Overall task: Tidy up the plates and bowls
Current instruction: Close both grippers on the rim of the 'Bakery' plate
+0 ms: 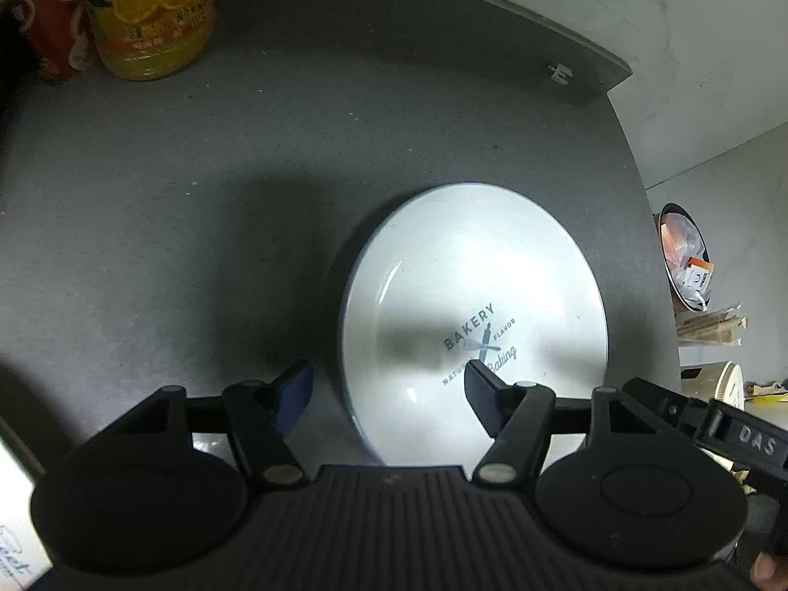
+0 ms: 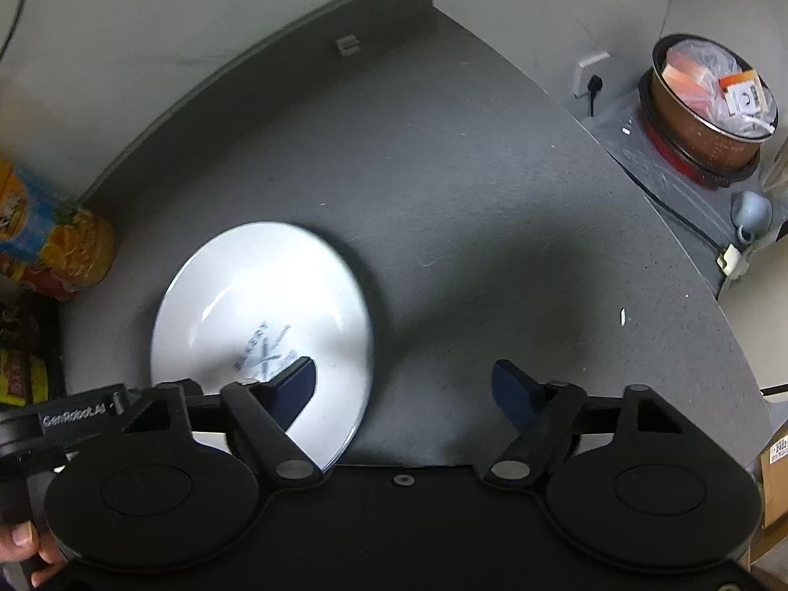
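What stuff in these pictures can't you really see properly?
- The plate: its near edge is hidden behind the left claw in the left wrist view.
- The plate's print is smeared by blur in the right wrist view, and partly covered by the right claw.
- The orange drink bottle and the red can: tops cut off by the picture's edge, left wrist view.
- The pot: its contents are too small to identify, right wrist view.
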